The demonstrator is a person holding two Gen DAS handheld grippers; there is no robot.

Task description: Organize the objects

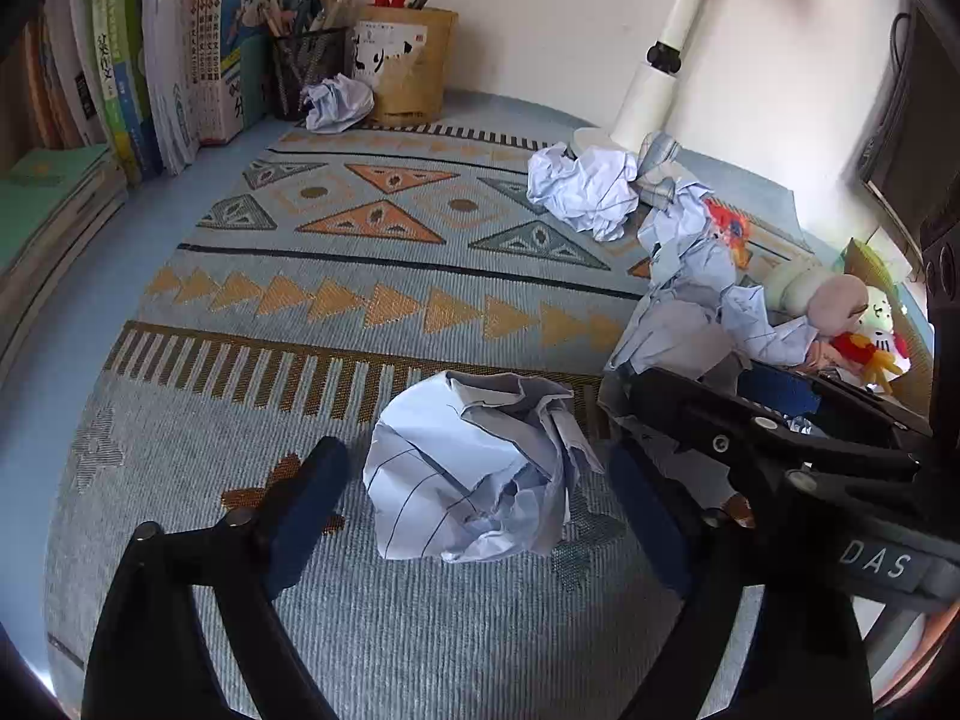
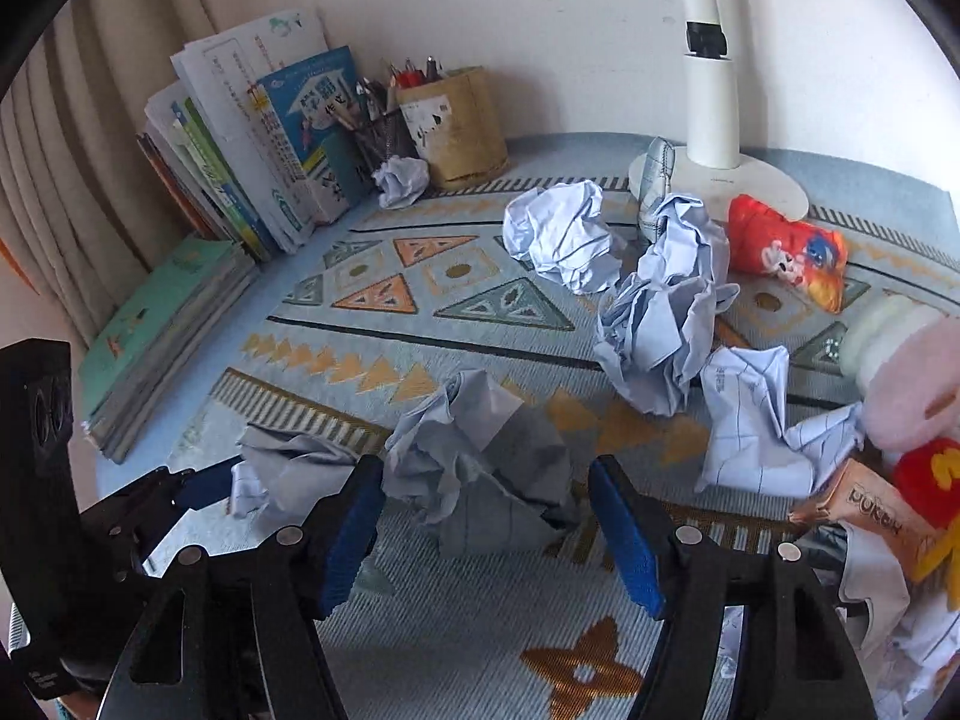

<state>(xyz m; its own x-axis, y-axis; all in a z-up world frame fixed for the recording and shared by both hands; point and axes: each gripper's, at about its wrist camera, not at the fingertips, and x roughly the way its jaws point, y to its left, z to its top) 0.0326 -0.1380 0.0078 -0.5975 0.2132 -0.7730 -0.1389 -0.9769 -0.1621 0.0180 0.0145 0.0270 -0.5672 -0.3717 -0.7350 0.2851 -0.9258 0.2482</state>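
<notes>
Several paper balls (image 2: 657, 324) crowd lamp base (image 2: 774, 183)

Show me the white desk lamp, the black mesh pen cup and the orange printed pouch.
white desk lamp (image 2: 711, 120): right wrist view, lower stem.
black mesh pen cup (image 1: 306, 69): left wrist view, front wall.
orange printed pouch (image 2: 786, 246): right wrist view, middle.

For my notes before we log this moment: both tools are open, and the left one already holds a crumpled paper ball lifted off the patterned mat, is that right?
Not quite. In the left wrist view the left tool is open around the crumpled paper ball, but the ball lies on the patterned mat, not lifted or gripped. The right tool is indeed open.
</notes>
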